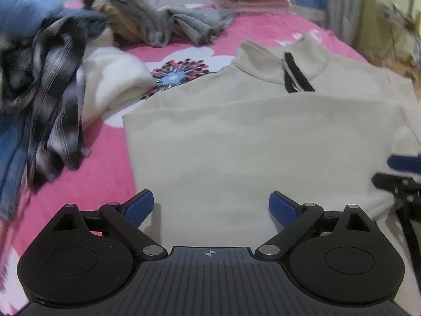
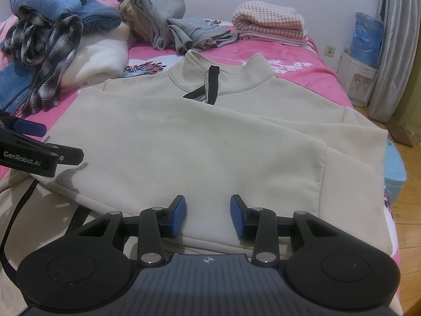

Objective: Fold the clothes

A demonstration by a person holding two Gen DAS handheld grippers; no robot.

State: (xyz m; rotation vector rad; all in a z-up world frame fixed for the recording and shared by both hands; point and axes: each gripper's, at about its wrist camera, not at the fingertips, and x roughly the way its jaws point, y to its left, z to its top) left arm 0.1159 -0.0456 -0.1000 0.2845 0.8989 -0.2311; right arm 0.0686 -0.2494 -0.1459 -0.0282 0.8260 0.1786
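A beige zip-neck sweater lies flat on the pink bedspread, collar away from me and a sleeve folded across its chest. My left gripper hovers over the sweater's near left part with its jaws wide open and nothing between them. My right gripper sits low over the near hem, jaws partly apart; the cloth under them lies flat and is not pinched. Each gripper shows at the edge of the other view, the right gripper on the right and the left gripper on the left.
An unfolded heap lies to the left: plaid shirt, jeans, white fleece, grey garments. A folded pink checked blanket sits at the back. The bed's right edge drops to a wooden floor with a water dispenser.
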